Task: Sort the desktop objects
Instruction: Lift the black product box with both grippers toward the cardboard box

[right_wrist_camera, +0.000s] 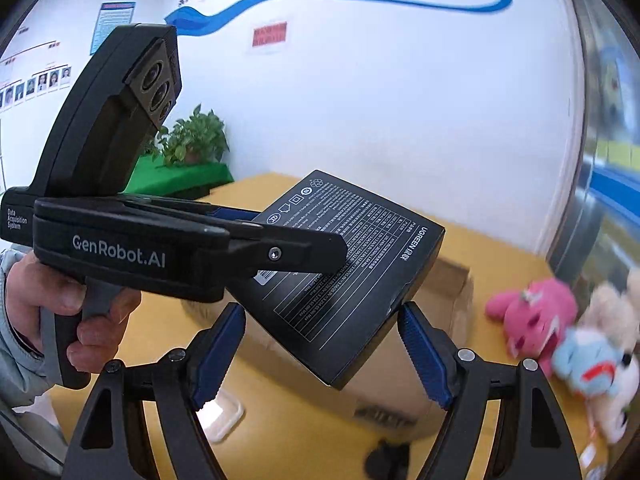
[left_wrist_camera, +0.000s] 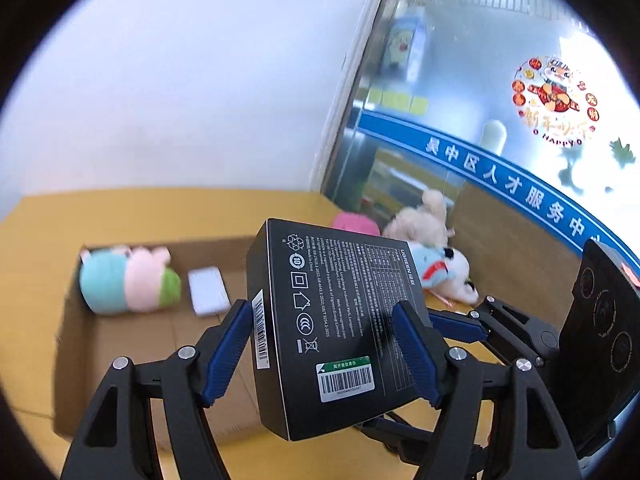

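Observation:
A black flat box with white print and barcode labels (left_wrist_camera: 332, 320) hangs in the air, tilted, above the yellow table. My left gripper (left_wrist_camera: 322, 308) is shut on it, with a blue pad pressed on each long side. In the right wrist view the same box (right_wrist_camera: 352, 272) sits corner-down between the blue pads of my right gripper (right_wrist_camera: 320, 308), whose tips touch its two edges. A hand (right_wrist_camera: 92, 320) holds the left gripper's handle at the left of that view. The right gripper's body (left_wrist_camera: 600, 320) shows at the right of the left wrist view.
An open cardboard carton (left_wrist_camera: 120, 360) below holds a striped teal, pink and green plush (left_wrist_camera: 128, 280) and a small white box (left_wrist_camera: 208, 290). Pink (right_wrist_camera: 532, 316), beige (right_wrist_camera: 612, 304) and blue-white (right_wrist_camera: 592, 364) plush toys lie at the right by a glass wall. A white lidded tub (right_wrist_camera: 224, 416) sits low.

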`<state>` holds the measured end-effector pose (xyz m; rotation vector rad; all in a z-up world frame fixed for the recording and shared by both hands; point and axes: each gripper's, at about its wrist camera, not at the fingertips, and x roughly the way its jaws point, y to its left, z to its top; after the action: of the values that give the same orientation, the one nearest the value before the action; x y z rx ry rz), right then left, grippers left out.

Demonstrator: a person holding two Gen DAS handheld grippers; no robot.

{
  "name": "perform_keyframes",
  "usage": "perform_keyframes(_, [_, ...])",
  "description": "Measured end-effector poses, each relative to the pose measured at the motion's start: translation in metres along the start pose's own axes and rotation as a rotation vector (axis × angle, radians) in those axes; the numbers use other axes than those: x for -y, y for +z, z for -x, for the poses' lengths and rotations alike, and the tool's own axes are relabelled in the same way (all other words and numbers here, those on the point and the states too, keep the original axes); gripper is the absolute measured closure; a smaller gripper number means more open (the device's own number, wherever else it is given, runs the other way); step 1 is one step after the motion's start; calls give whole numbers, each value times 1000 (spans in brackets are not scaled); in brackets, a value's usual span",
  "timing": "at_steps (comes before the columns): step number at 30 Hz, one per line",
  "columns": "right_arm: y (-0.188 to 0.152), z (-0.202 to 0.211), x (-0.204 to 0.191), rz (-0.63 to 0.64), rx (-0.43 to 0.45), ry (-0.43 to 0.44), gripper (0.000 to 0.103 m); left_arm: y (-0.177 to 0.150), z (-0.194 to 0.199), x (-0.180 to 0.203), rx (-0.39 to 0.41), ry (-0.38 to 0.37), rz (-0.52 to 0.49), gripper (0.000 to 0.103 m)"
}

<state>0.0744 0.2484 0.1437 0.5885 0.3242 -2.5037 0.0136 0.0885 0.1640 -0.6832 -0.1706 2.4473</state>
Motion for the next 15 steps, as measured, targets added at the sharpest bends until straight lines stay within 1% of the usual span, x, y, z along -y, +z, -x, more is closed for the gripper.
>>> perform_keyframes(3, [29,-3,2,25,35,23,25,23,15,-5,54,39,-30,31])
perform_keyframes(4, [41,-6,6,16,51,54,26,30,20,-7,69,50,-39,31])
perform_keyframes(6, [58,-9,9,17,71,89,26,43,30,-14,97,70,-44,31])
perform_keyframes(9, [86,-20,1,73,86,88,26,56,39,-29,126,108,-35,31])
perform_keyframes(12, [108,-38,-6,110,86,108,26,65,46,-48,142,145,-18,31])
perform_keyframes(15, [124,-59,-14,129,81,136,26,68,47,-72,136,166,6,31])
